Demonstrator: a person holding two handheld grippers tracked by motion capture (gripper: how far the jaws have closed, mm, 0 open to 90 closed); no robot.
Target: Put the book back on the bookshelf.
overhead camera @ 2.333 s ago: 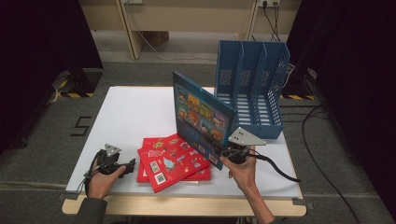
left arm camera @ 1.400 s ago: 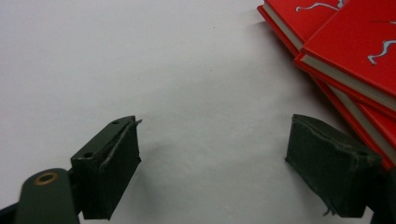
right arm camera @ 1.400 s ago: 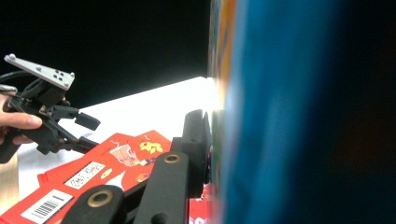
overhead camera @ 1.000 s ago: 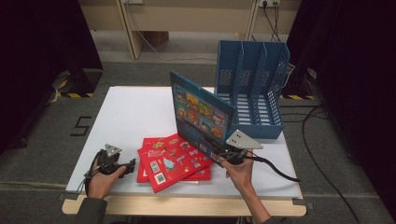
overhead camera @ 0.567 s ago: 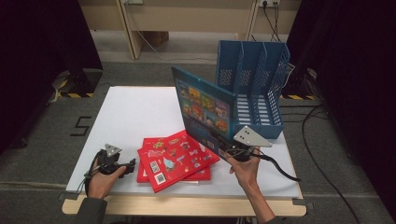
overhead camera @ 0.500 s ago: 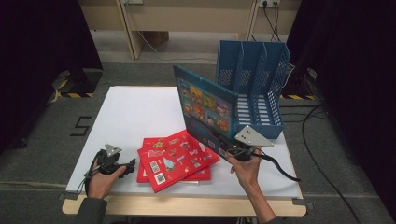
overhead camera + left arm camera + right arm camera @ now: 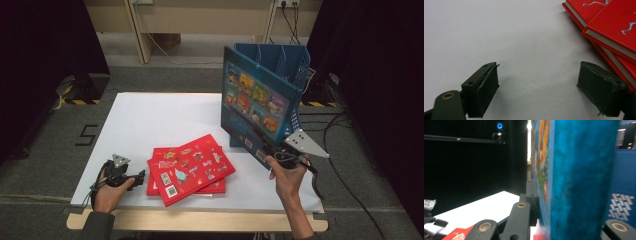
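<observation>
White tabletop (image 7: 150,120) in a dark room, and we've got the big blue hardcover picture book (image 7: 255,105) up in the air at the right, just in front of the blue plastic file rack (image 7: 295,65). Our right gripper (image 7: 272,152) is clamped on its lower corner. It's stiff but probably heavy for a corner pinch, so we'd expect it to swing; gripping nearer the spine seems safer. Left gripper (image 7: 537,90) rests on the table with jaws apart, beside the red books (image 7: 190,167).
</observation>
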